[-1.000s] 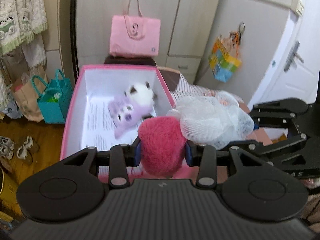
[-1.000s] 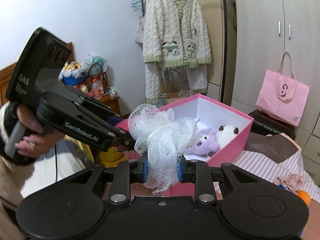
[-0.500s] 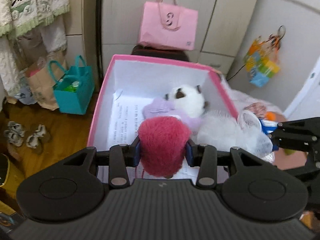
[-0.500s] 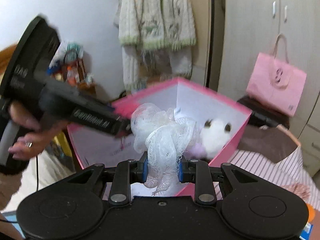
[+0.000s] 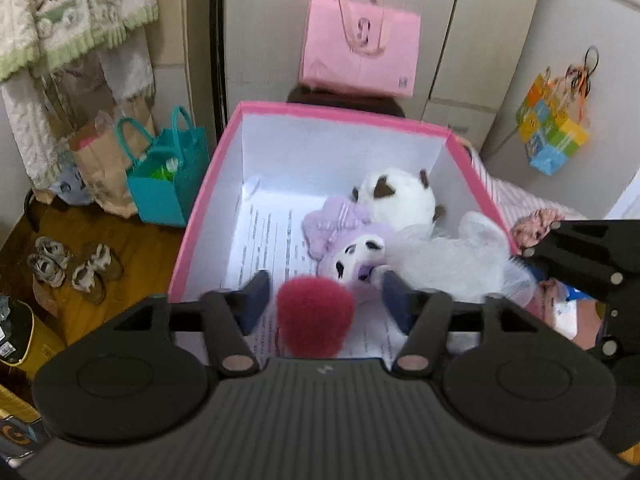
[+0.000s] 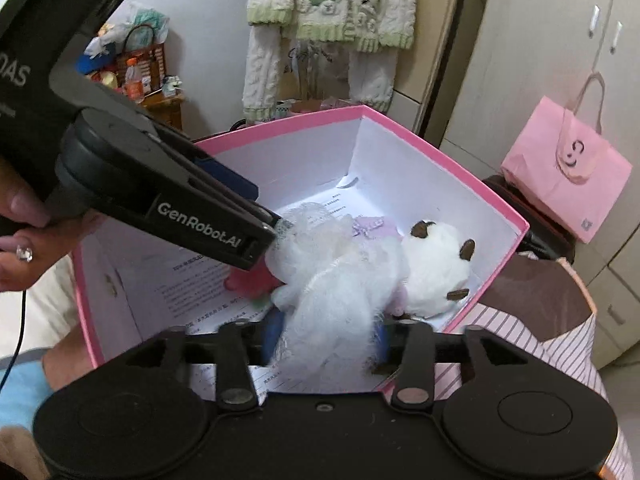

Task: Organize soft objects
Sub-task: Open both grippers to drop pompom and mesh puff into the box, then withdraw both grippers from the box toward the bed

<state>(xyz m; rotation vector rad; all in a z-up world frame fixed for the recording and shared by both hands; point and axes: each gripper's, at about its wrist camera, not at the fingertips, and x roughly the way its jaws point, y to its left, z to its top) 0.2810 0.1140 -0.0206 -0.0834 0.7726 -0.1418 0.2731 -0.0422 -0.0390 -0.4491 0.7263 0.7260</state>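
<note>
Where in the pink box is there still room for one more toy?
The left side of the box is bare: just printed paper between the left wall and the purple plush, back to the far wall. The right side is crowded: white plush, mesh pouf. The red ball sits at the near edge.

"GenRobot.AI" stands in pale letters along the side of the left gripper (image 6: pixel 256 220), above the pink box (image 6: pixel 460 168); higher on the same body, letters cut by the frame edge read perhaps "DAS". The printed sheet (image 5: pixel 268 240) lying in the box carries lines of text too small to read.
</note>
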